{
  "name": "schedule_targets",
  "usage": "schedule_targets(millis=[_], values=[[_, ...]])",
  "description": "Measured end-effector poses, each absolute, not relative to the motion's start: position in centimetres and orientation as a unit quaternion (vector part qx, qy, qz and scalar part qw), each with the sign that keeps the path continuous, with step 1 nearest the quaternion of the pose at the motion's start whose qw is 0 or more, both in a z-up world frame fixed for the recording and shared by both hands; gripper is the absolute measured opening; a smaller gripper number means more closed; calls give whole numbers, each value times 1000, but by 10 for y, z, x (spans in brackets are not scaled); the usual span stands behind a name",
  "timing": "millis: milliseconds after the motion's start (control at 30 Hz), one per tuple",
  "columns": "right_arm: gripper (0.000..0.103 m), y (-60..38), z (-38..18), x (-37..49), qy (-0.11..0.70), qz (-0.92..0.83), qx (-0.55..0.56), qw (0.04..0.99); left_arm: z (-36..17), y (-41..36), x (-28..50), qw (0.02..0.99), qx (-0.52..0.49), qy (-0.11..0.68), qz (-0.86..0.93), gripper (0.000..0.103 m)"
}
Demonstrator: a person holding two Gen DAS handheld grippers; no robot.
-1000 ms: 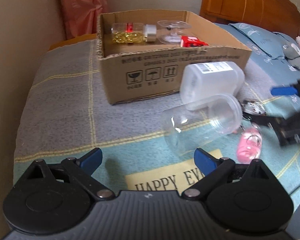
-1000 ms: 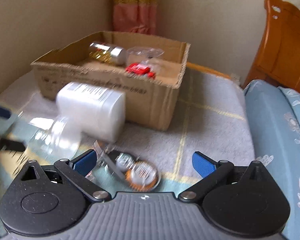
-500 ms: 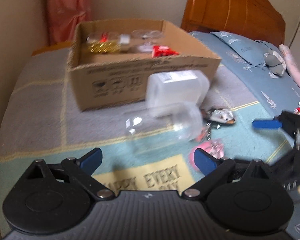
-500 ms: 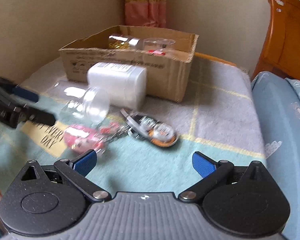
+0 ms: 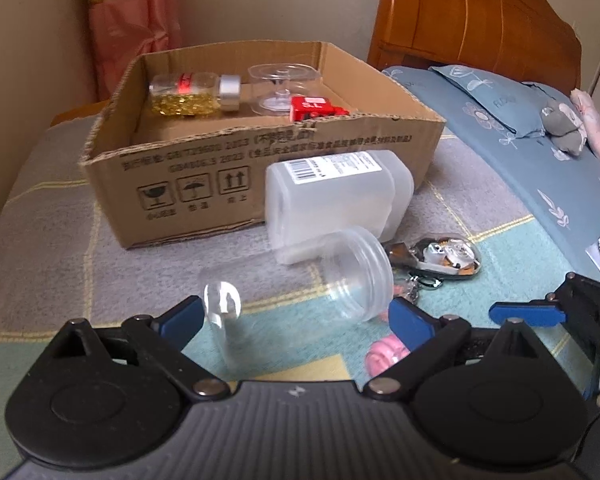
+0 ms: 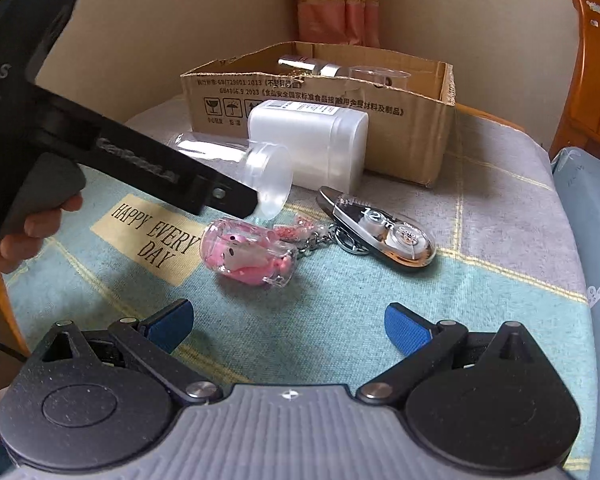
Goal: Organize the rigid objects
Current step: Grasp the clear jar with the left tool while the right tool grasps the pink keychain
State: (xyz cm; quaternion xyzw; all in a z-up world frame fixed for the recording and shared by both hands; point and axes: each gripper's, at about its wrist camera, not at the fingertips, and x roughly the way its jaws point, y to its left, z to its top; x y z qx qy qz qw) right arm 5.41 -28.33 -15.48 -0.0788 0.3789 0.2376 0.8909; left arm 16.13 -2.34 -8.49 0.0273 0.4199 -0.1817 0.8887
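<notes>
Left gripper [image 5: 296, 320] jaws opening, brought up around clear jar [image 5: 300, 292], unpinched | right gripper [image 6: 288, 322] spread, empty, drawn back since a second ago, pink keychain [image 6: 252, 256] ahead | cardboard box [image 5: 284, 160] beyond, partly filled; jar pickup judged next.

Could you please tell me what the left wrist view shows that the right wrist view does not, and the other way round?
Only the left wrist view shows the red item in the box and the grey soft toy on the bed. Only the right wrist view shows the hand holding the left gripper and the whole pink keychain. Both show the box, white container, clear jar and correction tape. The left gripper is opening around the jar.
</notes>
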Motion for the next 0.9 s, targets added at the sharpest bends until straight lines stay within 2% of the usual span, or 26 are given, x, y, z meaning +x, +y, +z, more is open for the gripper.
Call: schedule_targets(millis=[767, 900], values=[[103, -259, -157, 48, 367, 241, -106, 892, -82, -2, 166, 904, 42, 398, -152, 101], [103, -254, -157, 48, 370, 238, -106, 892, -83, -9, 168, 904, 55, 392, -161, 98]])
